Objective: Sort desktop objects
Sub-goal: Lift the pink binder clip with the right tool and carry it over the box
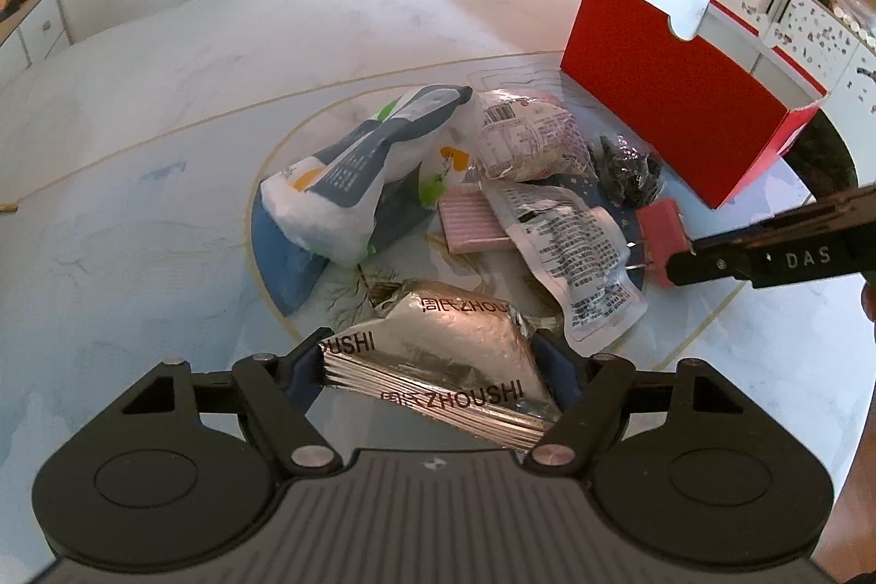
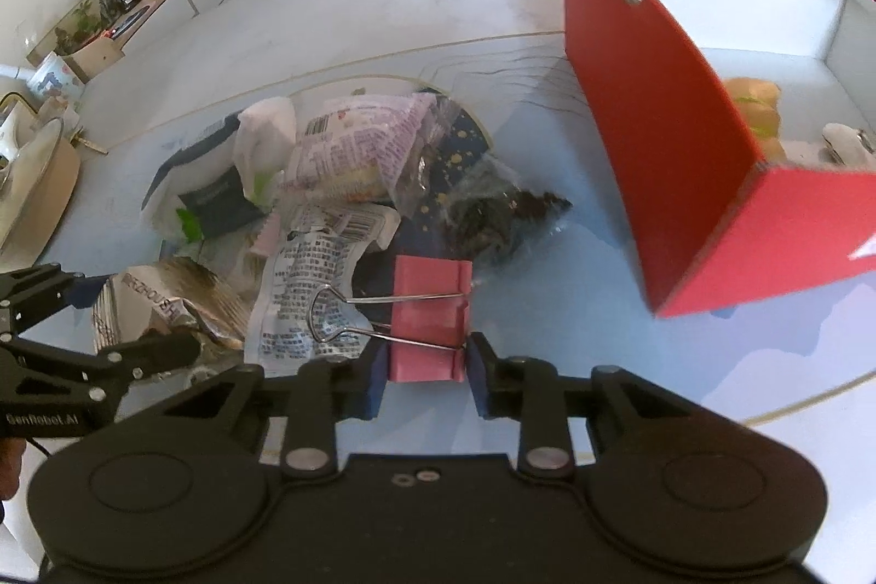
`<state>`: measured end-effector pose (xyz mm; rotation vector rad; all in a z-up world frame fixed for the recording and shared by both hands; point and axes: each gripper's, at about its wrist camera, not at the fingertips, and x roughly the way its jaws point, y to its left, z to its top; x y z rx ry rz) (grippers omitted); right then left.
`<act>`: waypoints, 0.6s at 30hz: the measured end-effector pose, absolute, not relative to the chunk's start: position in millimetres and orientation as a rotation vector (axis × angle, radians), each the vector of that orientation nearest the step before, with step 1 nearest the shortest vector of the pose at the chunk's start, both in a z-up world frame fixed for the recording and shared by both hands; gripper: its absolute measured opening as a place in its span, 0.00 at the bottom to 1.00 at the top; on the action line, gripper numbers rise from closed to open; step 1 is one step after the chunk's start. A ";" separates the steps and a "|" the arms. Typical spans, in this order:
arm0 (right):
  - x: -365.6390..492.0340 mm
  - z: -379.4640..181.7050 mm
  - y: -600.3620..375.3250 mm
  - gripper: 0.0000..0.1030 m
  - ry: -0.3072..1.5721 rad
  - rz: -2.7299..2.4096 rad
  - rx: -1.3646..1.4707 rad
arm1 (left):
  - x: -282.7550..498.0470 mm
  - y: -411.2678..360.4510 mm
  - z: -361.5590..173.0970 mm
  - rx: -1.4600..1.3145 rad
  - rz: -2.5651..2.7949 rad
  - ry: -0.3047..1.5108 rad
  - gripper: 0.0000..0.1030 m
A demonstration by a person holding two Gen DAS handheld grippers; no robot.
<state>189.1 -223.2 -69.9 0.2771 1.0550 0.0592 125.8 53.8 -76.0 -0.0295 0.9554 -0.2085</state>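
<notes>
The left gripper (image 1: 432, 365) squeezes a silver packet (image 1: 438, 359) with ZHOUSHI on it, one finger on each side. The packet is at the near edge of the pile on the round table (image 1: 137, 146). The right gripper (image 2: 427, 373) pinches a pink binder clip (image 2: 430, 316) at the near right side of the pile. Its wire handles point left. Behind the clip lies a clear bag of dark bits (image 2: 493, 212). A white and blue bag (image 1: 350, 168) sits at the far left. The red box (image 2: 673, 135) stands open to the right, with a few things inside.
</notes>
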 end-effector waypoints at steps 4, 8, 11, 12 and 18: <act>176.4 -69.4 -229.0 0.29 1.055 0.047 0.277 | 119.3 56.2 -73.2 -0.049 -0.197 0.953 0.74; 163.7 -68.5 -237.5 0.29 1.061 0.010 0.258 | 112.7 58.9 -71.5 -0.067 -0.185 0.953 0.74; 156.1 -66.2 -247.1 0.29 1.068 -0.013 0.264 | 109.5 60.5 -69.9 -0.085 -0.179 0.948 0.64; 154.1 -65.3 -249.7 0.29 1.069 -0.018 0.264 | 109.1 61.5 -69.3 -0.099 -0.179 0.951 0.64; 141.2 -59.4 -261.1 0.28 1.065 -0.046 0.275 | 102.8 61.0 -68.6 -0.101 -0.172 0.942 0.63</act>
